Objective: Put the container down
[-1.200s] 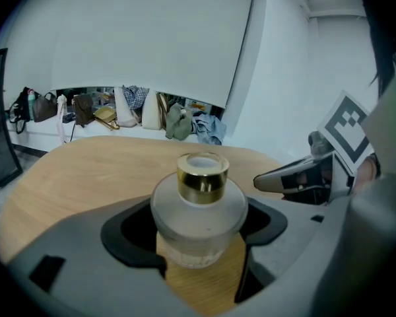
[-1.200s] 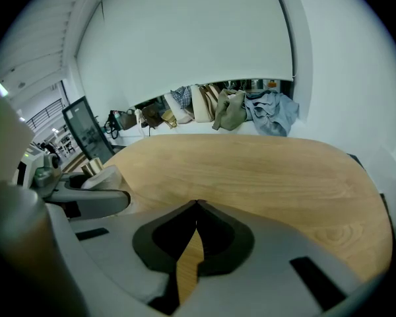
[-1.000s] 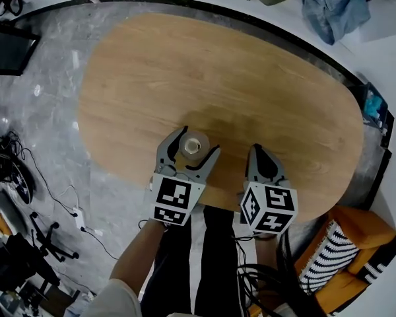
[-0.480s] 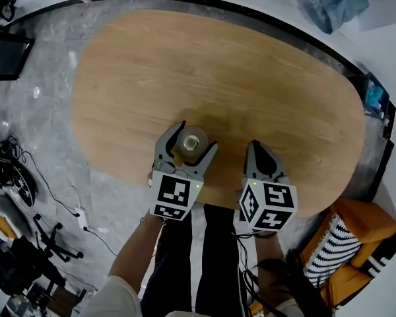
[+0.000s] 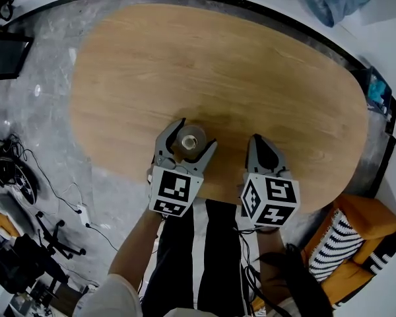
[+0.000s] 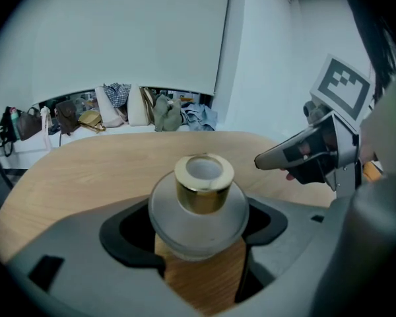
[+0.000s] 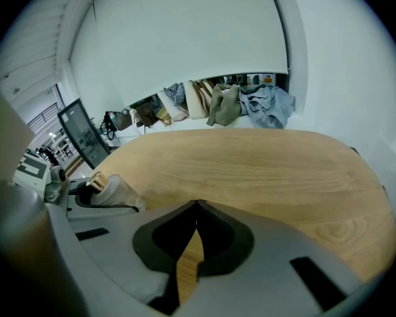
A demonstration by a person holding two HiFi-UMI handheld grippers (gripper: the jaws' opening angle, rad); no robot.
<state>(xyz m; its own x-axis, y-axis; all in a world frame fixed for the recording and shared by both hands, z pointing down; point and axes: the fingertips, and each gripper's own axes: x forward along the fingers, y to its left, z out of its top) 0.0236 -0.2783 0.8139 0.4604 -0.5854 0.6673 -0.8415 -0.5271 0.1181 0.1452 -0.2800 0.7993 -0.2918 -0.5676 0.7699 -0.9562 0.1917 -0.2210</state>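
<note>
The container (image 5: pixel 189 141) is a round frosted-glass bottle with a gold neck (image 6: pixel 203 180). It stands upright between the jaws of my left gripper (image 5: pixel 198 132), near the front edge of the wooden table (image 5: pixel 218 65). In the left gripper view the black pads (image 6: pixel 133 226) touch both sides of the bottle (image 6: pixel 198 210), so the left gripper (image 6: pixel 199 228) is shut on it. I cannot tell whether its base rests on the wood. My right gripper (image 5: pixel 256 139) hovers a little to the right, shut and empty, its tips meeting (image 7: pixel 197 205). The bottle (image 7: pixel 112 189) also shows at the left of the right gripper view.
The oval table's far edge (image 7: pixel 251 134) faces a white wall with bags and clothes (image 6: pixel 152 107) piled along it. Cables and gear (image 5: pixel 13 177) lie on the floor at left, and an orange chair (image 5: pixel 356 243) stands at right. The person's legs (image 5: pixel 198 256) are at the table's front.
Both grippers keep nearly the same places by the table's front edge. The left one stays closed on the bottle. The head view has shifted slightly.
</note>
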